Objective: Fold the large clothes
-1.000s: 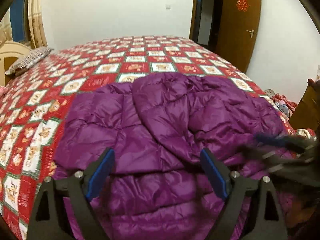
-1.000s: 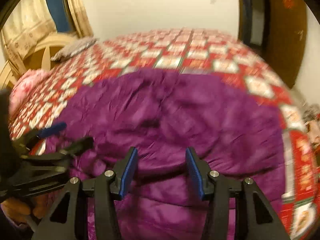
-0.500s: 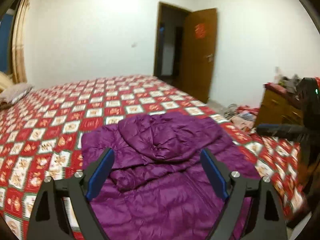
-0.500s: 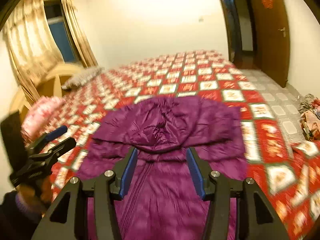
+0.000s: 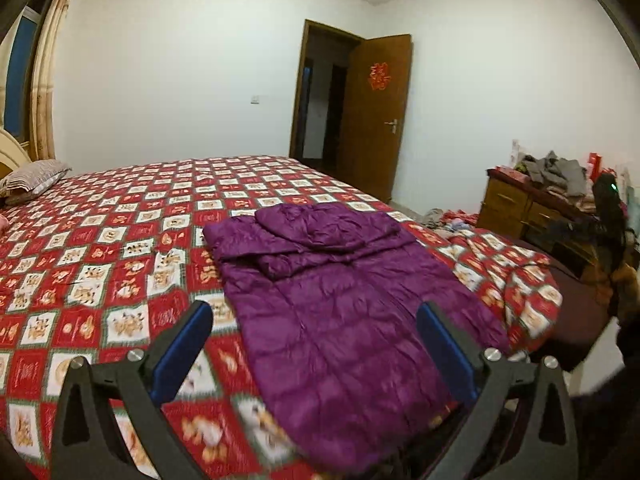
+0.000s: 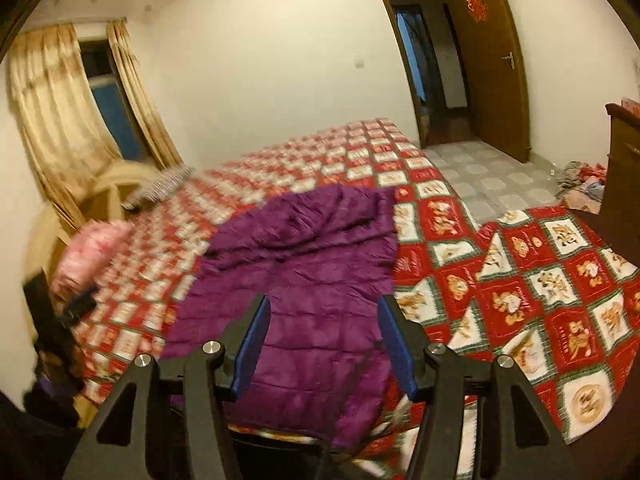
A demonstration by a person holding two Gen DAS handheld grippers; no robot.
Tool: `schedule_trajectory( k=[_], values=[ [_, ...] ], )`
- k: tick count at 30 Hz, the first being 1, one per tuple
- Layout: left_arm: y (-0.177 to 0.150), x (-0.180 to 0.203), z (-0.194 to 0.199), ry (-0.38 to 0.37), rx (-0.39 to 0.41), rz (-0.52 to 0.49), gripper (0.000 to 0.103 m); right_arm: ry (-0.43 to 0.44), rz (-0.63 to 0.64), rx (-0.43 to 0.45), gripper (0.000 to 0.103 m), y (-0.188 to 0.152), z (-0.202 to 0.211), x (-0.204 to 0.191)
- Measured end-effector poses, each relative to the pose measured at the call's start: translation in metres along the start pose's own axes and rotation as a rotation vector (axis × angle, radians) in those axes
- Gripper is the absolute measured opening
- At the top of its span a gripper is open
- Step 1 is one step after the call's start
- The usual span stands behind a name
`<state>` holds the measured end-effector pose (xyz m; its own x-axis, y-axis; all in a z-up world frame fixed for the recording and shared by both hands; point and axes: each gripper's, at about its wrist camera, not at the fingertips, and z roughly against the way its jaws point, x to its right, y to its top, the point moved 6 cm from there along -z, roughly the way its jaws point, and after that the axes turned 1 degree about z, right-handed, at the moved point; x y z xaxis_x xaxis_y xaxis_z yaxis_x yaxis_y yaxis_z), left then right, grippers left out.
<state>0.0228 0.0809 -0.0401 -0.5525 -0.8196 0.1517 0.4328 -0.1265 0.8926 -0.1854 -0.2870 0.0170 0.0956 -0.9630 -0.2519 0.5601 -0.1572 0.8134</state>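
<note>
A purple quilted down jacket (image 5: 344, 300) lies flat on the red patterned bedspread (image 5: 100, 240), its hood folded down at the far end. It also shows in the right wrist view (image 6: 312, 272). My left gripper (image 5: 314, 312) is open and empty, held above the jacket's near end. My right gripper (image 6: 323, 304) is open and empty, also held above the jacket's near end. The left gripper appears blurred at the left edge of the right wrist view (image 6: 80, 304). The right gripper shows dimly at the right edge of the left wrist view (image 5: 608, 224).
A grey pillow (image 5: 34, 178) and a pink pillow (image 6: 92, 248) lie by the headboard. A wooden dresser (image 5: 532, 208) piled with clothes stands right of the bed. Clothes lie on the tiled floor (image 6: 580, 184). An open brown door (image 5: 374, 116) is behind.
Both grippers have pulled back and up from the jacket, so the whole jacket and room come into view. Both stay open and empty.
</note>
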Motion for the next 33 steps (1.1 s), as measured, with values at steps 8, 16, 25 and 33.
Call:
schedule_trajectory(
  k=[8,16,25,33],
  values=[
    [0.010,-0.005,0.068,0.021,0.106,0.001,0.103,-0.197,0.222,0.427,0.057,0.049,0.109,-0.047],
    [0.042,-0.018,0.126,0.036,0.218,0.048,0.103,0.025,0.184,0.614,0.057,0.087,0.208,-0.080],
    [-0.029,-0.028,0.024,0.087,-0.112,0.200,0.103,0.118,-0.015,0.039,0.057,0.027,0.036,-0.048],
    [-0.120,-0.015,-0.075,0.072,-0.395,0.274,0.103,-0.101,-0.105,-0.348,0.057,-0.115,-0.119,0.024]
  ],
)
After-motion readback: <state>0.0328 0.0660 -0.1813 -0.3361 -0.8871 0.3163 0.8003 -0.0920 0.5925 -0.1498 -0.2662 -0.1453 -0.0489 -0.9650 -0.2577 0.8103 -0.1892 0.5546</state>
